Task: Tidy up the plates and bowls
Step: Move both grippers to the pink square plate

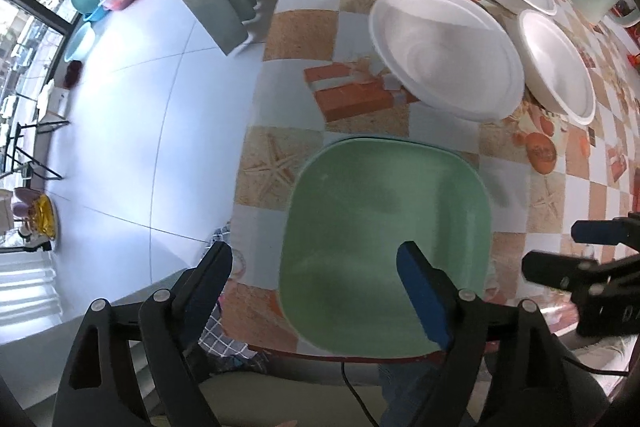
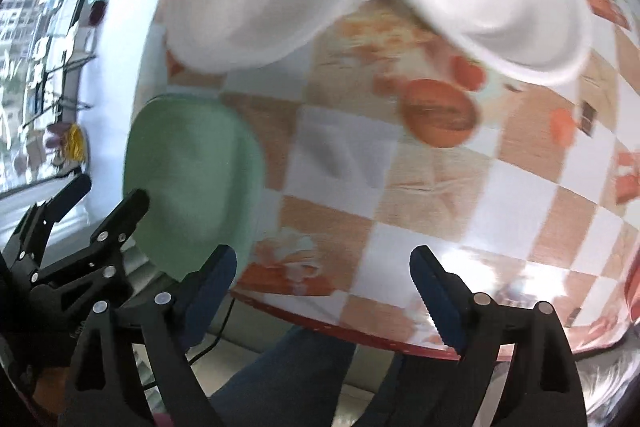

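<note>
Both grippers are spread wide, nothing grasped: left gripper [image 1: 316, 267] over the green plate [image 1: 384, 227], right gripper [image 2: 324, 275] above the tablecloth [image 2: 400, 219].

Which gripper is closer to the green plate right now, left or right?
Left. The left gripper hangs open right over the green plate's near edge, one finger above it. The right gripper is open off to the side, over bare tablecloth.

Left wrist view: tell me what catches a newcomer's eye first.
The green square plate lies at the table's near edge, right under the open left gripper. Beyond it, a white plate and two white bowls sit on the checkered tablecloth. The right gripper pokes in at right.
</note>
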`<act>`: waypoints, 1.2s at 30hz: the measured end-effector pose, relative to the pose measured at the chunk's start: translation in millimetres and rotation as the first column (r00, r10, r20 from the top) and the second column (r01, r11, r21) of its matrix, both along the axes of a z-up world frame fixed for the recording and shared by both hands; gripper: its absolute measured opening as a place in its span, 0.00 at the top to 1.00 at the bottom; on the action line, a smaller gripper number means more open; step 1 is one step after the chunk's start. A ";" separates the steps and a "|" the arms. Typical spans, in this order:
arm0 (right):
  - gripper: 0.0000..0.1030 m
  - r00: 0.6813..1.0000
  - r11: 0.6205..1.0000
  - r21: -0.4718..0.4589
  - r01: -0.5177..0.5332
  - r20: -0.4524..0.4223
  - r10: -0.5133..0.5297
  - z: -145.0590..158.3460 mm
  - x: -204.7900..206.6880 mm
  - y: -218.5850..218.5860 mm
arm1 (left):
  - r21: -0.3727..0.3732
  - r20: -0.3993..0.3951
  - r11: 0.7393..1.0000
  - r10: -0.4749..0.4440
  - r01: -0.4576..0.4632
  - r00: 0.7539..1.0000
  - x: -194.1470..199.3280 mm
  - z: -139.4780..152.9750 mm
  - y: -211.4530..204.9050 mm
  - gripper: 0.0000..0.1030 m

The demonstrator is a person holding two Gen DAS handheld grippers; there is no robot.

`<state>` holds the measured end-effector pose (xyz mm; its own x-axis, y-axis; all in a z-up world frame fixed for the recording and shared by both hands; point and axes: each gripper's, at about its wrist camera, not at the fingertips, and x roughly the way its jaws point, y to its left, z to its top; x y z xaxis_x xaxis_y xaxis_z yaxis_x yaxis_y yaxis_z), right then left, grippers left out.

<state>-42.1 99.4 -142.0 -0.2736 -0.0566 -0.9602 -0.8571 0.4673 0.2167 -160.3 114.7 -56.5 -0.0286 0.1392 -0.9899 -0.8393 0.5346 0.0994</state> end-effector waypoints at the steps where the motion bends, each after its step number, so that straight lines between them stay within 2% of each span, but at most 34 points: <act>1: 0.13 1.000 1.000 -0.002 0.025 0.007 -0.025 0.7 8.7 -7.4 | -0.004 0.008 1.000 -0.008 0.008 1.000 4.0 1.5 -1.3 0.16; 4: 0.13 0.995 0.995 -0.013 0.101 0.011 -0.100 4.7 34.3 -18.7 | -0.017 0.034 0.998 -0.060 0.061 0.998 19.8 7.7 -10.6 0.15; 8: 0.13 0.975 0.974 -0.028 0.224 0.014 -0.223 4.7 66.7 -52.2 | -0.061 0.085 0.983 -0.168 0.173 0.982 51.5 13.9 -27.9 0.15; 12: 0.13 0.928 0.928 -0.031 0.372 0.018 -0.372 9.2 103.8 -93.6 | -0.075 0.109 0.946 -0.306 0.315 0.946 92.6 18.4 -53.0 0.15; 17: 0.13 0.851 0.850 -0.019 0.526 0.020 -0.526 17.9 147.5 -149.1 | -0.073 0.100 0.879 -0.464 0.472 0.880 142.8 18.9 -83.1 0.15; 25: 0.13 0.725 0.725 -0.024 0.688 0.045 -0.687 23.5 205.3 -245.4 | -0.106 0.084 0.797 -0.588 0.594 0.804 215.3 12.7 -128.2 0.15; 31: 0.13 0.637 0.637 -0.029 0.770 0.073 -0.767 25.7 257.7 -316.3 | -0.146 0.048 0.757 -0.638 0.637 0.769 272.4 1.8 -167.5 0.15; 33: 0.13 0.625 0.625 -0.031 0.780 0.085 -0.776 26.9 277.3 -334.7 | -0.145 0.047 0.745 -0.652 0.651 0.757 293.3 1.3 -180.9 0.15; 36: 0.13 0.623 0.624 -0.025 0.781 0.104 -0.775 29.0 305.4 -344.6 | -0.154 0.049 0.745 -0.650 0.649 0.758 321.3 -1.6 -196.6 0.15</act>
